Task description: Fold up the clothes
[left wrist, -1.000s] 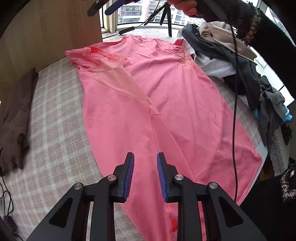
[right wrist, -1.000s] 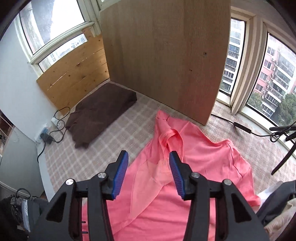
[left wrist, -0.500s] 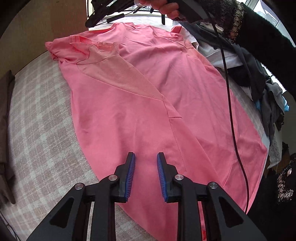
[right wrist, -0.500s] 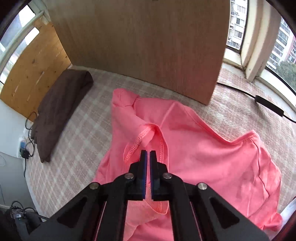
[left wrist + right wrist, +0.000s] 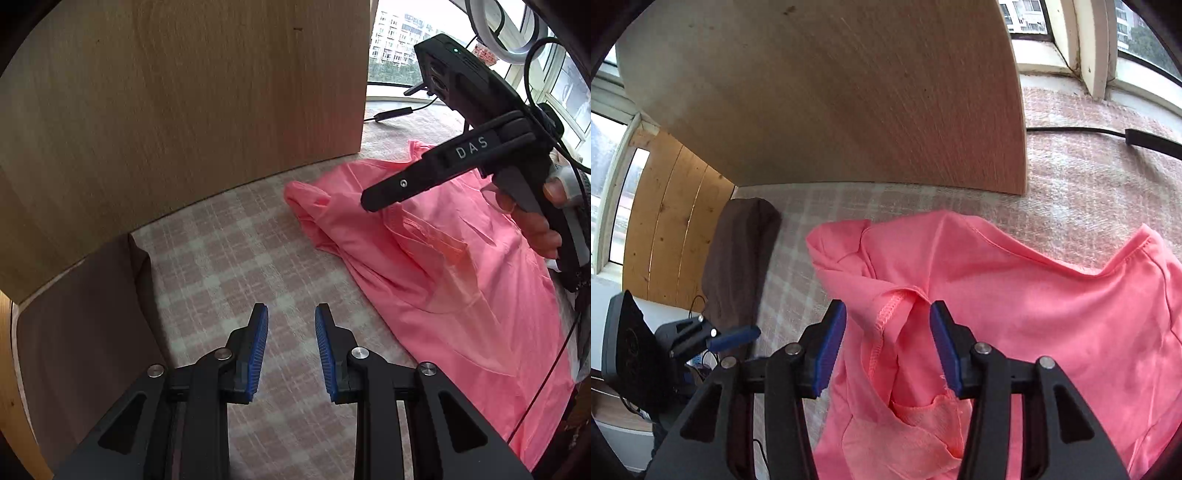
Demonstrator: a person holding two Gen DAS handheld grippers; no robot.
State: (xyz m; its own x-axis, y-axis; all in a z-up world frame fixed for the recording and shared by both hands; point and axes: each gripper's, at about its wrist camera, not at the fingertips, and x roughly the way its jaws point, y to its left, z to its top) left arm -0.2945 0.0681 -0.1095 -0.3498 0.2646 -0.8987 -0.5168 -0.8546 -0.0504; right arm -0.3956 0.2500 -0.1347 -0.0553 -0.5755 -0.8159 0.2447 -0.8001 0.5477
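- The left gripper (image 5: pixel 291 347) is pointing steeply down over the checked cover (image 5: pixel 236 266), its blue pads parted with nothing between them, just beside a brown cloth (image 5: pixel 85 332).
- The right gripper (image 5: pixel 888 343) is angling down over the pink shirt (image 5: pixel 1015 302), its jaws opening, a stitched fold rising between the pads (none pressing it).
- A hand (image 5: pixel 535 218) is wrapping its handle.
- The shirt is lying spread below the wooden board (image 5: pixel 849 92).
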